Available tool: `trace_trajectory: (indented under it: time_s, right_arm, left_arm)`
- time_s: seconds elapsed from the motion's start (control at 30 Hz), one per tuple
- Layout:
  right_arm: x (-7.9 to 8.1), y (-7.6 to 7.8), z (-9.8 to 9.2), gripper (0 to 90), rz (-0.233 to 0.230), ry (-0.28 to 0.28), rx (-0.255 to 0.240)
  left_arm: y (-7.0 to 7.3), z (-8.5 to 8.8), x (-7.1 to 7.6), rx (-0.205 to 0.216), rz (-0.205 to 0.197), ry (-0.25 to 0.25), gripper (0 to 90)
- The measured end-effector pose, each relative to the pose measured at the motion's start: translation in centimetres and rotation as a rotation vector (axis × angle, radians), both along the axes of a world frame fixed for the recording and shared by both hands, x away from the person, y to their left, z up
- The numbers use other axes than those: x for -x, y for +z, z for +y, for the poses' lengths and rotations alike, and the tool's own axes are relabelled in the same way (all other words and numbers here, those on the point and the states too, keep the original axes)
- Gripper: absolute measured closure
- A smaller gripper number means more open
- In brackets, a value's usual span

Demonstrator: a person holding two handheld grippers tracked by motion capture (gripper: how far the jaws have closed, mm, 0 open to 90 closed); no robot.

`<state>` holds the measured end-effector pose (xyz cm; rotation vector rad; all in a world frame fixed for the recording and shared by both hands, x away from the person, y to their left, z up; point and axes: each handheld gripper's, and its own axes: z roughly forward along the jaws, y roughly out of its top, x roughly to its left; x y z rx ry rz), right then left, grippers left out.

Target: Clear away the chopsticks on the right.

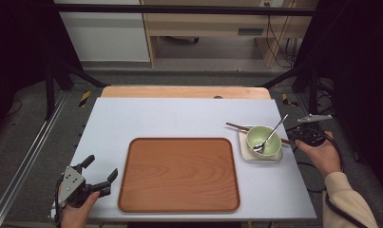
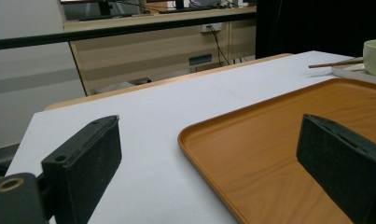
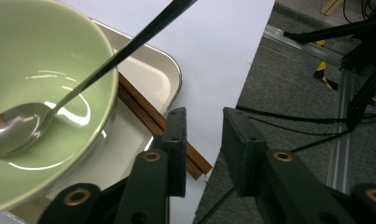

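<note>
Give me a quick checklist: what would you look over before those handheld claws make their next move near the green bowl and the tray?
1. Right gripper jaws apart with nothing between them: ok; the chopsticks lie just beside one jaw.
2. Left gripper open and free at the tray's near left corner: ok.
3. Tray bare and ready to receive things: ok.
4. Green bowl upright on the small white plate: ok.
5. Spoon settled in the bowl: not ok for a quick lift; its handle leans over the rim and could tip.
6. Whether the chopsticks are pinned under the bowl: cannot tell.
</note>
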<state>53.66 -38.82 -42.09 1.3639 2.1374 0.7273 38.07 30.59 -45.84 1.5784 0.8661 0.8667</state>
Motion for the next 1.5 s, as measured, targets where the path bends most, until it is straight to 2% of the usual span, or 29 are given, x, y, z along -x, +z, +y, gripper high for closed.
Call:
trace_trajectory:
  time_s: [0.13,0.43,0.53,0.77,1.03,1.5]
  right_arm:
    - [0.1,0.2,-0.1,64.7,0.009,0.008,0.036]
    - [-0.1,-0.1,-0.4,59.7,0.041,0.012,0.073]
    - [-0.2,-0.4,-0.5,64.3,0.049,0.02,0.072]
    - [-0.3,-1.1,-0.6,70.5,0.03,0.033,0.064]
    - [-0.9,-2.0,-0.1,71.8,0.034,0.046,0.052]
    - [-1.2,-2.2,0.5,73.0,0.041,0.05,0.05]
  left_arm:
    - [0.1,0.0,0.0,0.003,-0.003,0.001,6.3]
    - [0.1,0.2,0.0,0.0,-0.004,0.004,6.1]
    - [0.1,0.1,0.0,-0.001,-0.002,0.005,6.1]
    - [0.0,0.0,0.0,-0.006,0.0,0.003,6.2]
    - [-0.1,0.0,0.0,-0.006,0.002,0.002,6.2]
    - [-0.1,0.0,-0.1,-0.006,0.002,0.001,6.2]
